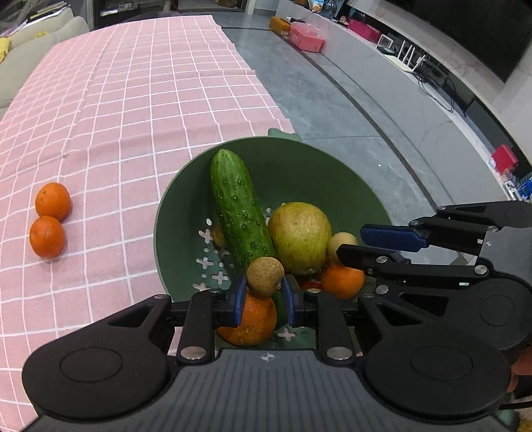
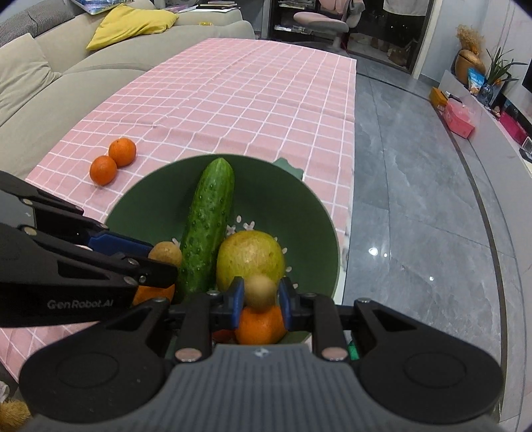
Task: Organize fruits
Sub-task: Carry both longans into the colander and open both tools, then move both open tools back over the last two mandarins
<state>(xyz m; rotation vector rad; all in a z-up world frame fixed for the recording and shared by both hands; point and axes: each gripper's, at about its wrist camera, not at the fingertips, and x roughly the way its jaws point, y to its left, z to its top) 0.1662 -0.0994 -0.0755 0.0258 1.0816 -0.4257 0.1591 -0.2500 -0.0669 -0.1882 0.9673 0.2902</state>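
Note:
A green perforated bowl [image 1: 186, 212] [image 2: 299, 212] on the pink checked cloth holds a cucumber [image 1: 237, 206] [image 2: 207, 226], a big yellow-green fruit [image 1: 299, 236] [image 2: 251, 256] and oranges [image 1: 342, 279] [image 2: 261, 324]. My left gripper [image 1: 265, 286] is shut on a small brown round fruit [image 1: 265, 275] above the bowl's near side. Just to its right, my right gripper [image 2: 261, 294] is shut on a second small brown fruit [image 2: 261, 289]. Each gripper also shows in the other's view, gripping its fruit [image 1: 342, 242] [image 2: 165, 253]. Two more oranges [image 1: 51, 219] [image 2: 113, 161] lie on the cloth, left of the bowl.
The cloth [image 1: 133, 99] ends just right of the bowl, with grey tiled floor [image 2: 415, 199] beyond. A beige sofa [image 2: 50, 83] with a yellow cushion runs along the left. Boxes sit on a low shelf [image 1: 332, 30] at the far right.

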